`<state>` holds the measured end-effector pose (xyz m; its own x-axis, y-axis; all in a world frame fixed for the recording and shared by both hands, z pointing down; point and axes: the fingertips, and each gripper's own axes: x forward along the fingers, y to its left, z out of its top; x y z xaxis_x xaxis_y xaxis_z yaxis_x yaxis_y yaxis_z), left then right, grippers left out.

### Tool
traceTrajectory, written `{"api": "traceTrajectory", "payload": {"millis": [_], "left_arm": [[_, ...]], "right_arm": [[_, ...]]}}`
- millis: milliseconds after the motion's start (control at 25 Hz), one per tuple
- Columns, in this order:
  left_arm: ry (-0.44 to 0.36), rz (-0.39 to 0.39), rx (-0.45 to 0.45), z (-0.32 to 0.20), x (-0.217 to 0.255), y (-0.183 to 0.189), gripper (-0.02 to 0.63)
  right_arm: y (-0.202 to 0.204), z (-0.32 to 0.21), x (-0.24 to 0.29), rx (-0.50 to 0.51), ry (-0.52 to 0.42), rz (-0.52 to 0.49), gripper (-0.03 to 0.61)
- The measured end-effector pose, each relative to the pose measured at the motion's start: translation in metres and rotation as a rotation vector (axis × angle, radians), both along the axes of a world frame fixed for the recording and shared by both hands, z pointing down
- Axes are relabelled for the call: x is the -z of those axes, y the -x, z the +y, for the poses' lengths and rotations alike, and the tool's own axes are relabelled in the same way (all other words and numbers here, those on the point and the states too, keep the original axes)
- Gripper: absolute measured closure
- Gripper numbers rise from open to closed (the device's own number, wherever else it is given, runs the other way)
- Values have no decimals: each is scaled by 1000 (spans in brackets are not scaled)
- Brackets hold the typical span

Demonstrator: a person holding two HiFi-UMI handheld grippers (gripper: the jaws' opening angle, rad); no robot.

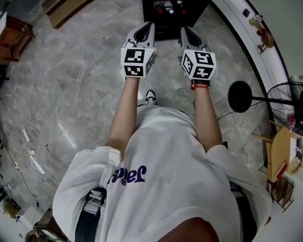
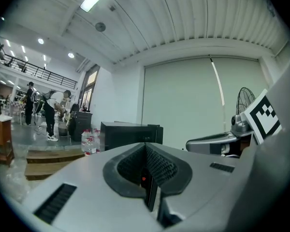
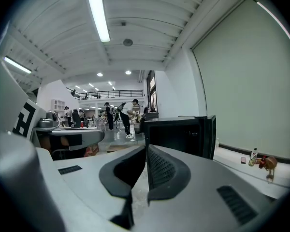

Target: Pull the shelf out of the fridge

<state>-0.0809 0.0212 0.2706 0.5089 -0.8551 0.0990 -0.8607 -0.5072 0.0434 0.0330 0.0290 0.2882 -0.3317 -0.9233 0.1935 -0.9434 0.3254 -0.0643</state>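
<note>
A small black fridge (image 1: 167, 4) stands on the marble floor straight ahead of me, its front open and several small items showing inside. I cannot make out the shelf itself. The same fridge (image 2: 130, 135) lies beyond the jaws in the left gripper view, and the fridge (image 3: 182, 135) sits just right of the jaws in the right gripper view. My left gripper (image 1: 145, 27) and right gripper (image 1: 186, 31) are held side by side in front of the fridge, short of it. Both left gripper (image 2: 146, 147) and right gripper (image 3: 146, 152) are shut with nothing between the pads.
A standing fan (image 1: 295, 110) with a round black base (image 1: 240, 96) stands to my right, by a curved white ledge (image 1: 242, 21). Wooden boards (image 1: 73, 1) lie at the far left. Cables (image 1: 31, 147) trail on the floor. Water bottles (image 2: 89, 142) stand beside the fridge.
</note>
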Motion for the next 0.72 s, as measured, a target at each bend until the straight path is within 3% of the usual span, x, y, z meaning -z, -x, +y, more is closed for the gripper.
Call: {"api": "traceTrajectory", "payload": {"millis": [320,720], "left_arm": [[-6,1,-44,-49,-13,28,597],[21,13,-64,-114,-35,23,597]], "right_arm": [[37,-49,-19,-1,33,-55,509],[29,-131,-59,12,107,-115,475]]}}
